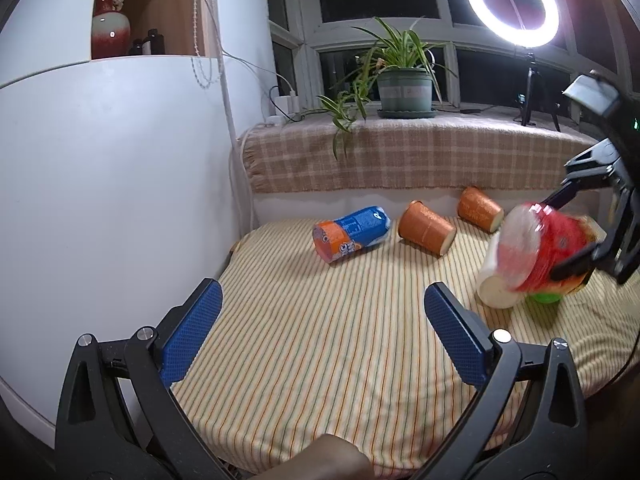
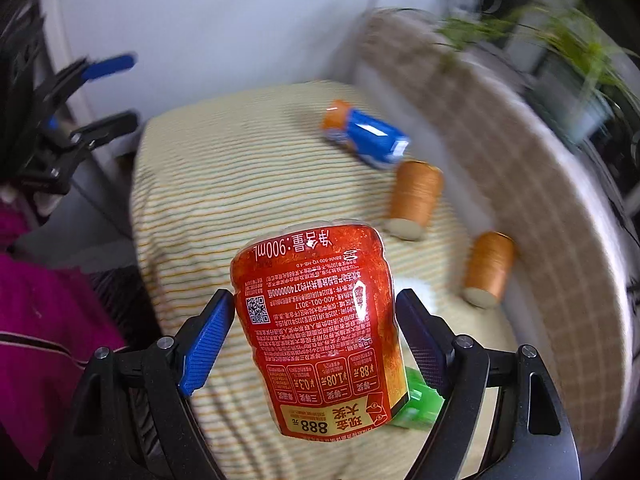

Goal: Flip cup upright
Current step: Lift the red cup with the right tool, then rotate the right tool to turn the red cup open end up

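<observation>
My right gripper (image 2: 314, 336) is shut on a red-labelled bottle with a green cap (image 2: 316, 320), held above the striped cloth with its base pointing away from the camera; it also shows in the left wrist view (image 1: 548, 256), blurred. Two orange cups lie on their sides at the back: one (image 1: 426, 227) (image 2: 414, 198) in the middle, one (image 1: 479, 208) (image 2: 489, 268) further right. A white cup (image 1: 494, 280) lies behind the bottle. My left gripper (image 1: 320, 332) is open and empty above the near cloth.
A blue and orange can (image 1: 352, 233) (image 2: 366, 136) lies on its side at the back left. A white cabinet (image 1: 100, 184) stands at the left. A checked ledge (image 1: 400, 156) carries a potted plant (image 1: 404, 80) and a ring light (image 1: 512, 2).
</observation>
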Demonstrator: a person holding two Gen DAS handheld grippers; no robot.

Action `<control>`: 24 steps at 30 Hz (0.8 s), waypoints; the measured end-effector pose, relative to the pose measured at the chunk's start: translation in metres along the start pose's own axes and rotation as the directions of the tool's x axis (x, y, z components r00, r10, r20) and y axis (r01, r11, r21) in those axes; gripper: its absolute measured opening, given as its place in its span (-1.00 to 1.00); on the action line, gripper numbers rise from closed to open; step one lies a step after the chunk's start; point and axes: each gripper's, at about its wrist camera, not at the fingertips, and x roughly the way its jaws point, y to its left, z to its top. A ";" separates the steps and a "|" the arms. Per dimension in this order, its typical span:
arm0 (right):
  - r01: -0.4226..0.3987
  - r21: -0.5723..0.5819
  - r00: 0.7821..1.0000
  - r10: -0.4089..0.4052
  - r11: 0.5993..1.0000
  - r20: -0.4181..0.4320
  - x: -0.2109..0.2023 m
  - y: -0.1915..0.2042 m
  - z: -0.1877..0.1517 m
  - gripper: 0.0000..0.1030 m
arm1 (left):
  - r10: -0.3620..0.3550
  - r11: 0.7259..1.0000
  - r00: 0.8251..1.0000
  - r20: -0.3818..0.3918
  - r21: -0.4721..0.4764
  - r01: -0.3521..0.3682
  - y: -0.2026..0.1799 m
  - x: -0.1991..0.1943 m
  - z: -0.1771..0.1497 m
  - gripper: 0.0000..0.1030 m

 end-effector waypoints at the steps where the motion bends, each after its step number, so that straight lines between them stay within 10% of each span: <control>1: -0.006 -0.017 1.000 0.006 1.000 -0.012 0.006 0.006 0.002 0.60 | -0.005 1.000 1.000 -0.001 0.007 0.005 0.001 -0.001 -0.001 0.99; 24: -0.147 -0.052 0.982 0.140 0.988 -0.124 0.071 0.044 0.009 0.63 | -0.087 0.988 0.991 -0.100 0.117 0.098 0.000 0.014 -0.016 0.99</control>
